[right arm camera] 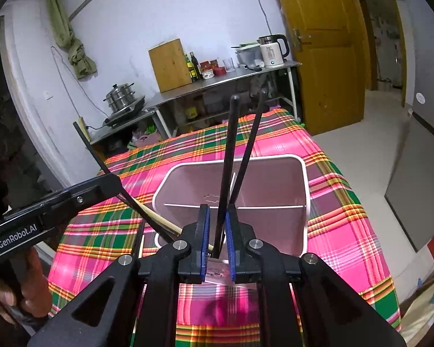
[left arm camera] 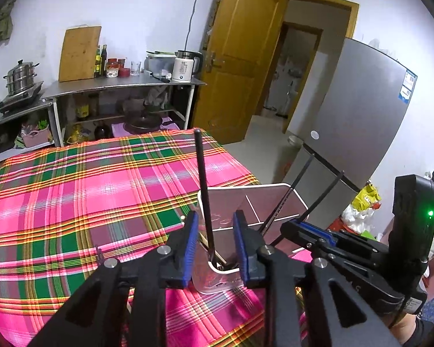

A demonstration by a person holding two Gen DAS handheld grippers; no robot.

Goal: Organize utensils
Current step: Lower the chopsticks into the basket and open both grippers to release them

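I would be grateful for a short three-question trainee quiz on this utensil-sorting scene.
1. True or false: the white divided plastic holder stands on the pink and green plaid cloth.
2. Which best fits the left gripper? A: clamped on a spoon. B: jaws apart, with a black chopstick standing between them, touching neither blue pad. C: pointing at the fridge.
3. Fill in: between the right gripper pads rise ___ black sticks.

Key: 1 true; 2 B; 3 two.
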